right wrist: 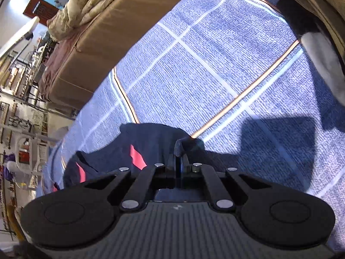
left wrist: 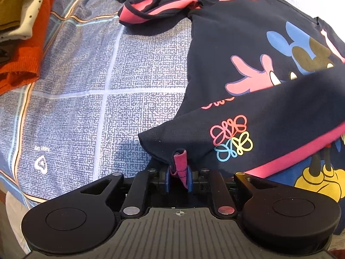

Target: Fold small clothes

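In the left wrist view a navy sweatshirt [left wrist: 232,49] with pink trim and a cartoon print lies on the bed. One sleeve [left wrist: 269,118], marked with a coloured flower logo, is folded across the sweatshirt's front. The sleeve's pink cuff [left wrist: 180,166] stands between the blue pads [left wrist: 189,179] of my left gripper [left wrist: 178,180]. The pads stand slightly apart and the cuff sits loosely between them. In the right wrist view my right gripper [right wrist: 179,161] is shut on a ribbed navy edge [right wrist: 179,147] of the sweatshirt [right wrist: 151,142], which bunches to its left above the bedsheet.
The blue-grey checked bedsheet [left wrist: 90,86] covers the bed. An orange knit [left wrist: 25,49] with olive and cream clothes on top lies at the far left. A tan cushion or mattress [right wrist: 112,28] borders the sheet in the right wrist view, with room clutter beyond.
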A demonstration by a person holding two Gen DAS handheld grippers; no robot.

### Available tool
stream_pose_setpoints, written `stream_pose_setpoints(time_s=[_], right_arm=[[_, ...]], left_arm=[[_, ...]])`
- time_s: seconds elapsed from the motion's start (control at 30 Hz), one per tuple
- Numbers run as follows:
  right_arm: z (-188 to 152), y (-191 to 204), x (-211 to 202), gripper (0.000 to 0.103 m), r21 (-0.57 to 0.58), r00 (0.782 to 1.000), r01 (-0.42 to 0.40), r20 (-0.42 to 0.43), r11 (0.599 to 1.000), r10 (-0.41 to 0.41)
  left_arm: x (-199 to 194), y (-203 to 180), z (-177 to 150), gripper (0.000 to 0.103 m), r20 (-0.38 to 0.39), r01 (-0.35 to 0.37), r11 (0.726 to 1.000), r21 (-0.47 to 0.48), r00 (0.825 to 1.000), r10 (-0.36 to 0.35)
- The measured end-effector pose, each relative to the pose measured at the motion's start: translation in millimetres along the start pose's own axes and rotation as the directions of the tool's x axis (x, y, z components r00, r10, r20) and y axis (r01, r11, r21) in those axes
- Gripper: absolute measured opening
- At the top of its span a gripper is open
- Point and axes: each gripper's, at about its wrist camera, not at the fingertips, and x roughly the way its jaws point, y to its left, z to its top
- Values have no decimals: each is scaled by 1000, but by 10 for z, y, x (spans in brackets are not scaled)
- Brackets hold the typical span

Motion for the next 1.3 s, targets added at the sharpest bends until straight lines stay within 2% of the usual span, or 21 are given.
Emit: stream_pose_setpoints(time_s=[0.07,0.2,0.3,0.33,0.37,0.4,0.43,0.47,0.5,0.6,0.63,0.77,0.8,0.87,0.97,1.0,1.07,1.1,1.17,1.23,1.3], right_arm=[[104,44,138,6,15,1000,15,9,1000,-15],[179,125,493,6,-76,994,108,4,991,-108],[61,290,275,13,-211,993,94,90,973,-77],[-21,381,125,25,-283,991,90,117,955,-59],[-136,455,-34,37,-361,989,75,146,930,-23],[-283,520,-181,42,-446,986,58,168,893,20],[-432,555,-272,53,-515,982,53,181,855,47],[-610,577,-316,65,-577,987,42,153,816,58],[-764,577,-308,67,-622,992,27,115,783,57],[-1306,548,-94,61,-764,999,31,34,644,-7],[-1419,526,-2,60,-772,998,53,32,633,-45],[-1669,373,342,61,-771,982,113,-8,627,-186],[-1742,337,322,62,-779,984,119,8,615,-180],[-1764,340,309,74,-788,981,124,5,603,-195],[-1754,334,275,81,-789,970,147,-3,597,-243],[-1752,342,264,81,-791,965,163,2,590,-264],[-1728,373,188,81,-783,958,189,15,593,-286],[-1711,371,104,81,-771,965,179,16,611,-263],[-1686,405,-60,79,-733,978,157,21,662,-208],[-1644,427,-186,79,-659,986,112,-17,744,-163],[-1630,435,-243,78,-564,988,63,-78,823,-130]], left_arm=[[-10,-23,-20,76,5,-7,1000,3,1000,7],[-26,-44,-30,76,5,-16,1000,7,1000,16],[-35,-9,-20,81,7,-9,1000,-13,1000,9],[-43,6,-27,82,11,-4,1000,-23,1000,4],[-43,27,-33,85,17,2,1000,-30,1000,-2],[-45,44,-48,85,23,8,999,-35,1000,-7],[-38,63,-59,85,28,15,999,-40,1000,-14],[-35,77,-71,85,33,23,999,-43,999,-21],[-32,89,-76,85,36,28,999,-44,999,-27],[-36,96,-86,85,40,34,999,-27,999,-33],[-36,101,-91,85,42,37,999,-17,998,-36],[-57,189,-146,91,48,62,998,2,997,-62],[-70,223,-169,93,47,69,998,6,997,-69],[-105,292,-218,97,46,69,997,19,997,-70],[-183,436,-300,97,54,112,993,19,992,-113],[-206,476,-316,100,50,109,994,24,993,-110],[-264,551,-349,103,41,27,999,36,999,-28],[-317,622,-381,103,54,-7,999,35,999,5],[-438,823,-380,103,77,1,1000,-7,997,-1],[-591,1001,-235,103,138,58,997,-59,989,-50],[-669,1058,57,103,217,56,997,-54,975,-43]])
